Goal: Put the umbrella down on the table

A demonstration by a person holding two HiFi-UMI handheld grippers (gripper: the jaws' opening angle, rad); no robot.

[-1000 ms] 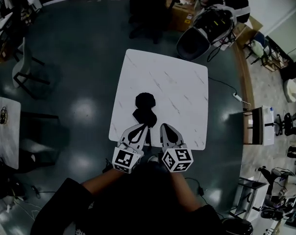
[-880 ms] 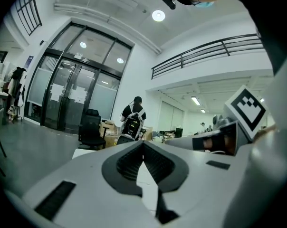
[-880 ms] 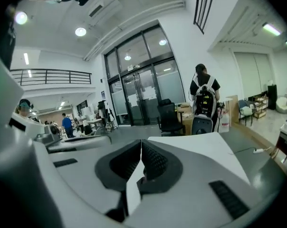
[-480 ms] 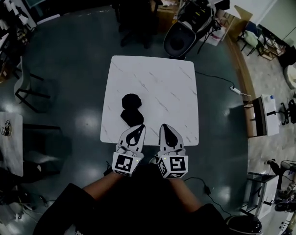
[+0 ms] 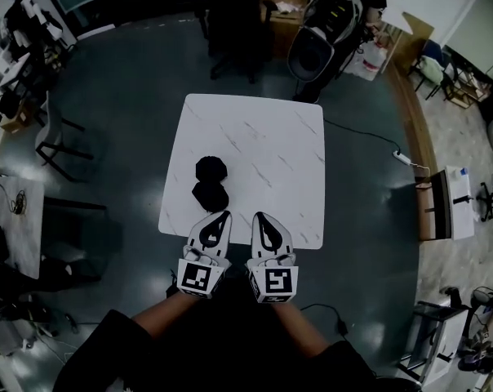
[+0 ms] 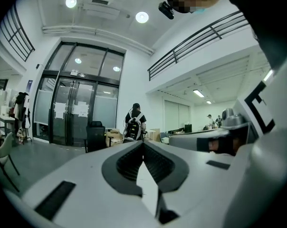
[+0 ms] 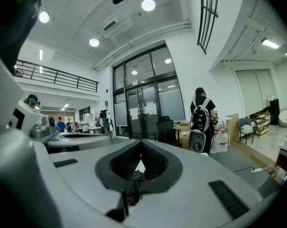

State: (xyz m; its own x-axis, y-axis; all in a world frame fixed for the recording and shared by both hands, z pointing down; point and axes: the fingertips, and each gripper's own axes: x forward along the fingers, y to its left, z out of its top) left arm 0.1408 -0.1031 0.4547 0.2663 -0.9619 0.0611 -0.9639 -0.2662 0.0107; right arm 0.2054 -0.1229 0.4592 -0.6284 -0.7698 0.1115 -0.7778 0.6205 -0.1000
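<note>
The folded black umbrella (image 5: 209, 184) lies on the white marble table (image 5: 263, 162), in its left front part. Both grippers hover side by side over the table's front edge, pointing level across it. My left gripper (image 5: 219, 216) is shut, its tips just short of the umbrella's near end, and the left gripper view shows its jaws (image 6: 143, 142) shut with nothing between them. To its right, my right gripper (image 5: 262, 216) is also shut and empty (image 7: 141, 141). Neither gripper view shows the umbrella.
A person with a backpack (image 5: 338, 11) stands beyond the table's far right corner, beside a dark chair (image 5: 234, 31). A chair (image 5: 59, 133) and another white table (image 5: 10, 223) stand at the left. A cable with a socket strip (image 5: 406, 158) runs over the floor at the right.
Both grippers have drawn back from the umbrella toward the table's front edge and risen a little. The umbrella stays lying on the table. The head view has shifted.
</note>
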